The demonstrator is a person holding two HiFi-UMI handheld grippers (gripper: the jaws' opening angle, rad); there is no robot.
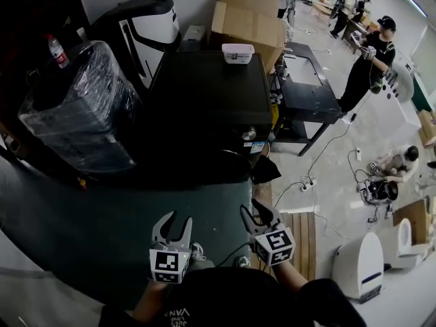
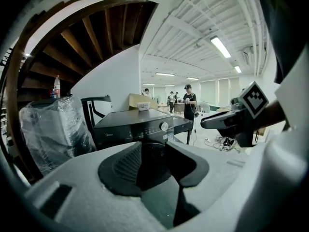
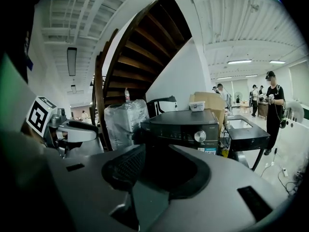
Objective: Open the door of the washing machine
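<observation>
The black washing machine [image 1: 210, 104] stands ahead of me, its silver knob [image 1: 249, 134] on the front panel; the door below it lies in shadow and is hard to make out. My left gripper [image 1: 178, 222] and right gripper [image 1: 253, 211] hover side by side over the green floor, short of the machine, both open and empty. In the left gripper view the machine [image 2: 137, 125] shows beyond the spread jaws of the left gripper [image 2: 154, 166], with the right gripper [image 2: 231, 121] alongside. The right gripper view frames the machine [image 3: 186, 126] past the right gripper [image 3: 157, 170].
A plastic-wrapped appliance [image 1: 82, 114] with a bottle [image 1: 59, 52] on top stands left of the machine. A white box [image 1: 238, 52] sits on the machine's lid. Cardboard boxes [image 1: 248, 19] are behind it, a black table [image 1: 306, 90] and people to the right, a wooden pallet [image 1: 300, 240] near my right.
</observation>
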